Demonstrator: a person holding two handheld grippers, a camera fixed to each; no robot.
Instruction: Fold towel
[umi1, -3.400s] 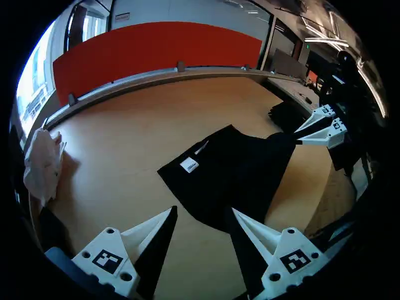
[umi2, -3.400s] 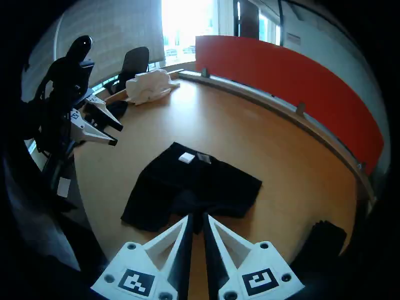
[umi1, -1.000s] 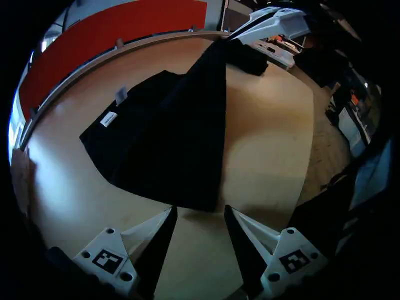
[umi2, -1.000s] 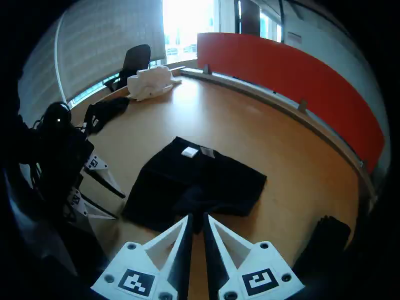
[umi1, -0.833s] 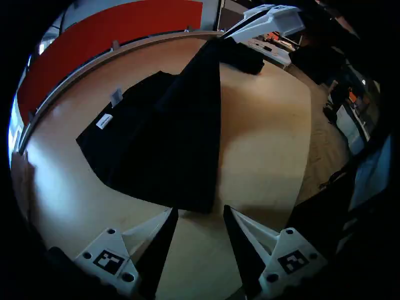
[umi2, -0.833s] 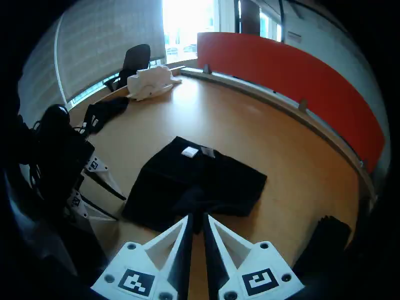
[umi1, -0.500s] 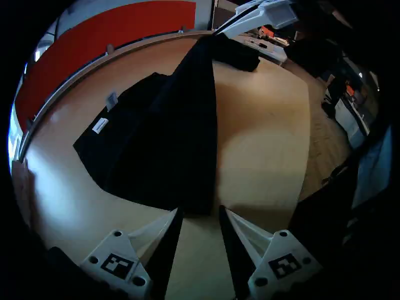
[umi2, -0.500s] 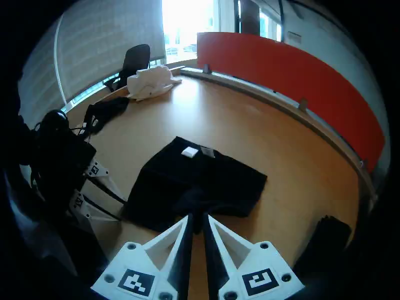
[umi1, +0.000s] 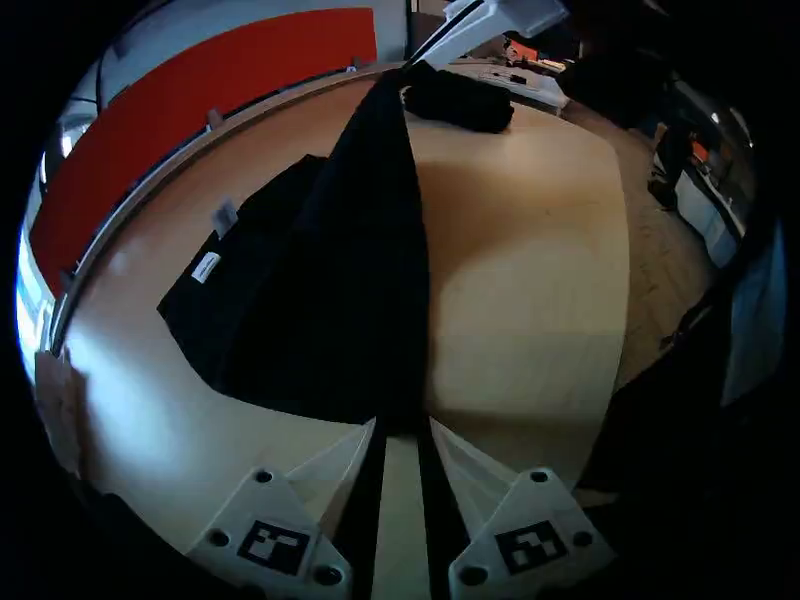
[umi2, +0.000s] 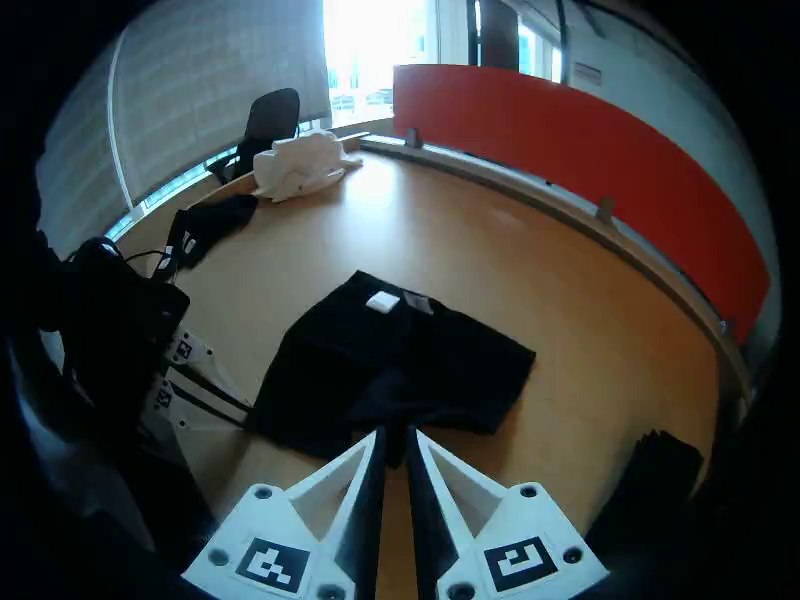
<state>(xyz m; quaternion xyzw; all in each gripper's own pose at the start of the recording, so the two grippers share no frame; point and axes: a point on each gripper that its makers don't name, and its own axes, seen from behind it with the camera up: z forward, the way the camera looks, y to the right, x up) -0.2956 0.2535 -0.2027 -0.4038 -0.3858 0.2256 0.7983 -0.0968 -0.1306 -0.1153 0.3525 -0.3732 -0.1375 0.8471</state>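
A black towel (umi1: 340, 280) with a white label (umi1: 205, 266) lies partly on the wooden table (umi1: 520, 270). One edge is pulled up in a taut ridge between both grippers. My left gripper (umi1: 402, 425) is shut on the near corner. At the far end of the ridge, my right gripper (umi1: 425, 52) holds the other corner up. In the right gripper view, my right gripper (umi2: 396, 435) is shut on bunched towel (umi2: 420, 360) fabric. The left gripper (umi2: 243, 413) pinches the towel's left corner low at the table edge.
A folded black cloth (umi1: 460, 95) lies on the far table end. A white cloth heap (umi2: 295, 165) and a dark garment (umi2: 215, 220) lie near the window side. An office chair (umi2: 270, 120) and a red divider (umi2: 600, 150) border the table (umi2: 480, 250).
My left gripper went from open to shut on the towel's near corner. The ridge between both grippers is now straighter. The right gripper kept its hold and barely moved.
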